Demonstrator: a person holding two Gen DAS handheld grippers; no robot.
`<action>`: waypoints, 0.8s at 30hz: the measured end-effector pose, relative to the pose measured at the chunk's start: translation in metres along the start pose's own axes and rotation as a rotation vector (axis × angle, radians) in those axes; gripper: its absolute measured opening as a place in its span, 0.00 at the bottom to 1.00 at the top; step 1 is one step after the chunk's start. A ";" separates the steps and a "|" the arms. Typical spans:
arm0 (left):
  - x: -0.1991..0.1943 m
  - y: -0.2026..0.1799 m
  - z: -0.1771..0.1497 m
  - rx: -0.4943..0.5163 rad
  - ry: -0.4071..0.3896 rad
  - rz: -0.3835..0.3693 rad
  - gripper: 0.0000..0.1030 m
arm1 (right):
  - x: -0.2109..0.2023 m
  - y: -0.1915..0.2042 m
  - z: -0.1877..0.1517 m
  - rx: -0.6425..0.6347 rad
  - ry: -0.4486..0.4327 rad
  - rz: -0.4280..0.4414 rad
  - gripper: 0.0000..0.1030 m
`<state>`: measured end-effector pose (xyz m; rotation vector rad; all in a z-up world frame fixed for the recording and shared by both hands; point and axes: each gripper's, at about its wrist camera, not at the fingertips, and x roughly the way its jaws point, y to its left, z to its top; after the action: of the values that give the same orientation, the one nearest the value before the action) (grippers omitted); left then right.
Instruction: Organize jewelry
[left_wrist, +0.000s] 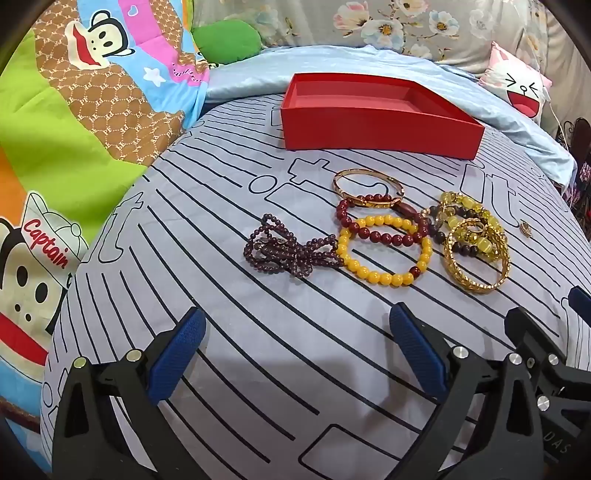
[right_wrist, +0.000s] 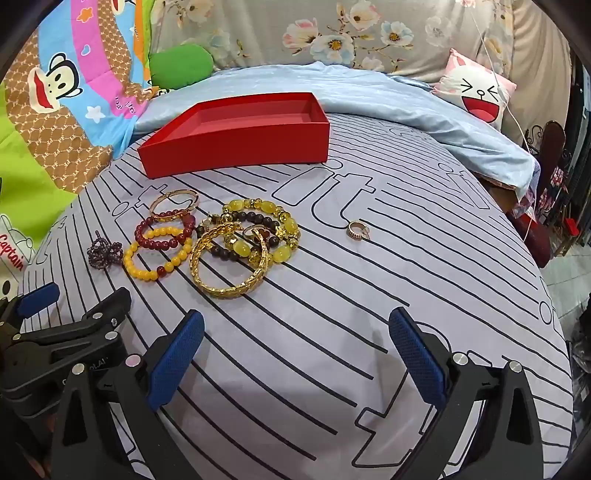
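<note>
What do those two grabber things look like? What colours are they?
The left gripper and the right gripper look the same: black plastic frames with triangular cut-outs and round silver bolts. Each has two flat fingers covered in bumpy blue pads. There is small white lettering on the black bodies. No cables, hands or sleeves show.

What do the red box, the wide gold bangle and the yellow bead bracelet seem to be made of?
Red box: probably cardboard, matte; flat thin walls, sharp folded edges, no shine.
Wide gold bangle: looks like gold-coloured metal, shiny, with a patterned surface; solid gold or plating can't be told.
Yellow bead bracelet: smooth glossy round beads, possibly glass, resin or stone.
</note>
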<state>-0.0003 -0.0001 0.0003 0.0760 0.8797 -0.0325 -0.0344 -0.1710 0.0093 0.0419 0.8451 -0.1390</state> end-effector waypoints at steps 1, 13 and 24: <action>0.000 0.000 0.000 0.000 -0.001 0.002 0.92 | 0.000 0.000 0.000 0.004 -0.001 0.006 0.94; -0.001 0.000 0.000 -0.001 0.000 0.000 0.92 | 0.000 0.000 0.000 0.002 -0.002 0.004 0.94; -0.002 -0.005 -0.002 -0.001 0.005 -0.001 0.92 | 0.001 0.000 0.000 0.002 -0.001 0.003 0.94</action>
<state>-0.0034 -0.0047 -0.0002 0.0746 0.8845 -0.0323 -0.0341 -0.1706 0.0083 0.0445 0.8438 -0.1370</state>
